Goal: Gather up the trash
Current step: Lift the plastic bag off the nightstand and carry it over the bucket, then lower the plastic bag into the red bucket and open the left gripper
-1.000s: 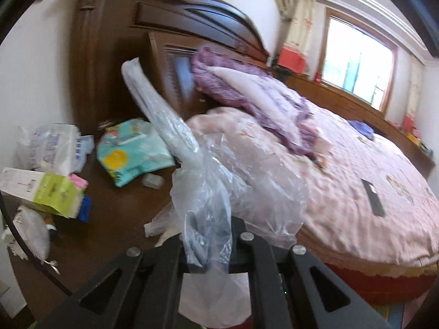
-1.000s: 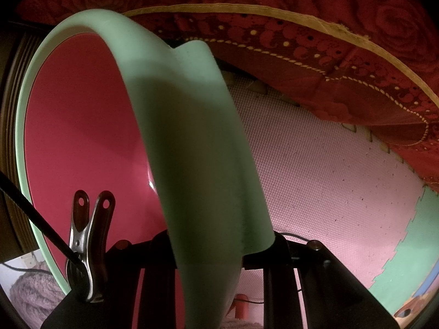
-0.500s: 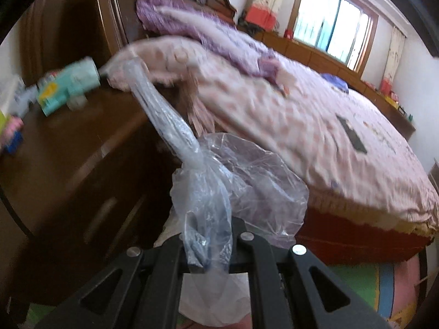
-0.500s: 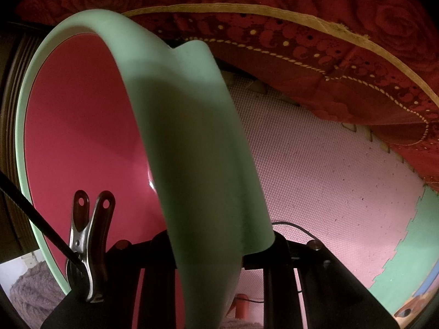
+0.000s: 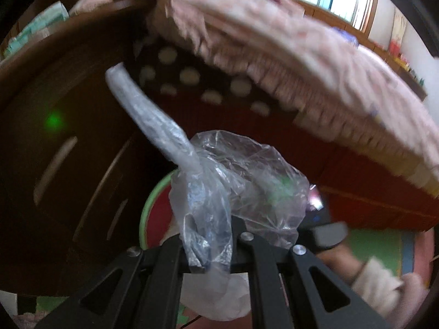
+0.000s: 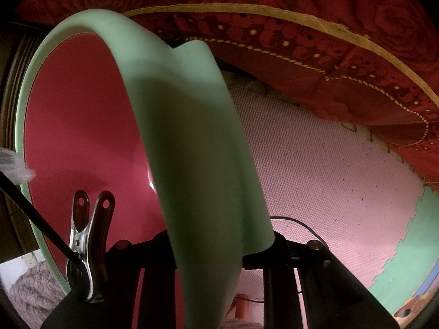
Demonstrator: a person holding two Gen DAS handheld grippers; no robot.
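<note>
Left claw (image 5: 210, 257) lowered, gripping plastic bag (image 5: 247, 192)

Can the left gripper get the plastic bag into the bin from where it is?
Probably yes. The left gripper, shut on the clear plastic bag, sits above the bin's green rim, and the red inside looks empty. The right gripper grips the near rim, off to one side.
</note>
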